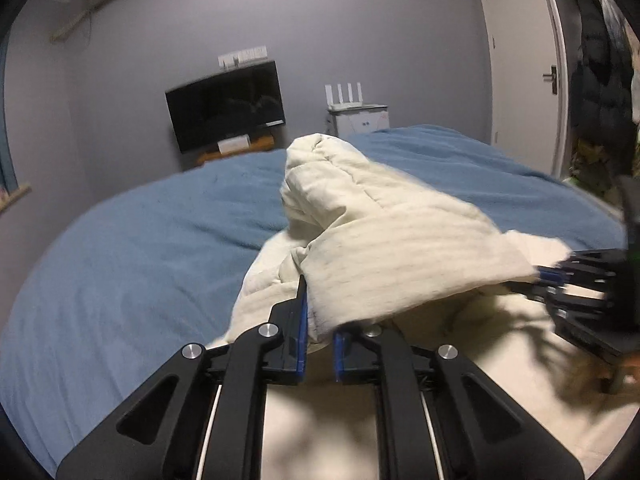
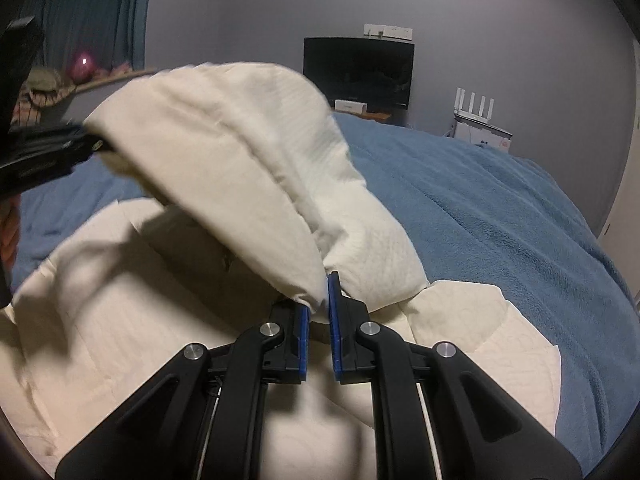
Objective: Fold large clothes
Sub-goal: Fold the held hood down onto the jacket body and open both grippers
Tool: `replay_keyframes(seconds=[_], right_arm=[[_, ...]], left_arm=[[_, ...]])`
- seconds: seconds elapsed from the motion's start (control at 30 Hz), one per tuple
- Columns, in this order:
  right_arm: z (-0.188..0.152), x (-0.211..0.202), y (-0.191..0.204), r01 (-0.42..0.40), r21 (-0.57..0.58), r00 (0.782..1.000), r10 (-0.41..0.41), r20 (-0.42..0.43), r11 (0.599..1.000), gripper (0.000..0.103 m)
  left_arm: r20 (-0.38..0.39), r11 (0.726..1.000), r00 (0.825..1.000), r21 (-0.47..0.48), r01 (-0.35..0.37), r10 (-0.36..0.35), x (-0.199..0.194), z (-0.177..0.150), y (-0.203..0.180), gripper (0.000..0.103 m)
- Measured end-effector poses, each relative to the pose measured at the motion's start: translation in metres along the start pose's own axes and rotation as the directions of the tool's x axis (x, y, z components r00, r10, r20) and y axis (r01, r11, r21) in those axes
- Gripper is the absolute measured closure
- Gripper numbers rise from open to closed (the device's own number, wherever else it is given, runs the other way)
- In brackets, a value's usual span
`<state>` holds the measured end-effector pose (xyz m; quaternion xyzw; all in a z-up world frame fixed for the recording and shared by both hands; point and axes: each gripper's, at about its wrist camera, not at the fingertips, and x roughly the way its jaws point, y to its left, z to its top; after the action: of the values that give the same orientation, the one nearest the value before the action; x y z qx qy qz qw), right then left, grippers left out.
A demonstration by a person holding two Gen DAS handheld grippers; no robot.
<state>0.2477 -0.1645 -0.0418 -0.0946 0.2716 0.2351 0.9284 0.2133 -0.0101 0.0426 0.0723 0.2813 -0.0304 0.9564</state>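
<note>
Both my grippers pinch one cream garment (image 1: 400,240) edge above the bed (image 1: 140,232).
Left gripper (image 1: 320,320) and right gripper (image 2: 325,300) jaws clamp cloth, lifting it toward twelve o'clock to fold.

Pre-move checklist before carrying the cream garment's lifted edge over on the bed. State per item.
1. Left gripper clamped on the cream garment: ok, fabric sits between the blue pads.
2. Right gripper clamped on the same edge: ok.
3. Edge lifted off the rest of the garment: ok, it arches between the grippers.
4. Landing area on the blue blanket: ok, bare to the right.
5. Lower layer flat: not ok, creased and bunched.
6. Grip depth on the left: cannot tell, blurred.
</note>
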Motion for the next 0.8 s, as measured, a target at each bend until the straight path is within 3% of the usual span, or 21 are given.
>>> replay_keyframes(seconds=[0.13, 0.23, 0.4, 0.63, 0.8], right_arm=[[0.004, -0.013, -0.005, -0.053, 0.025, 0.998, 0.052, 0.019, 0.998, 0.096], [0.004, -0.022, -0.003, -0.099, 0.028, 0.995, 0.098, 0.028, 0.995, 0.096], [-0.003, -0.013, 0.004, -0.103, 0.009, 0.994, 0.103, -0.025, 0.995, 0.096], [-0.008, 0.014, 0.000, -0.093, 0.024, 0.989, 0.095, -0.110, 0.995, 0.095], [-0.014, 0.023, 0.001, -0.095, 0.030, 0.985, 0.098, -0.142, 0.995, 0.095]], left_arm=[[-0.036, 0.993, 0.995, -0.084, 0.086, -0.089, -0.030, 0.007, 0.003, 0.094], [-0.082, 0.984, 0.988, -0.135, 0.120, -0.132, -0.044, -0.005, 0.006, 0.094], [-0.211, 0.968, 0.963, -0.219, 0.118, -0.165, -0.003, -0.041, 0.023, 0.092], [-0.332, 0.973, 0.926, -0.194, 0.121, -0.181, 0.047, -0.065, 0.024, 0.086], [-0.307, 0.971, 0.928, -0.175, 0.161, -0.210, 0.042, -0.059, 0.028, 0.077]])
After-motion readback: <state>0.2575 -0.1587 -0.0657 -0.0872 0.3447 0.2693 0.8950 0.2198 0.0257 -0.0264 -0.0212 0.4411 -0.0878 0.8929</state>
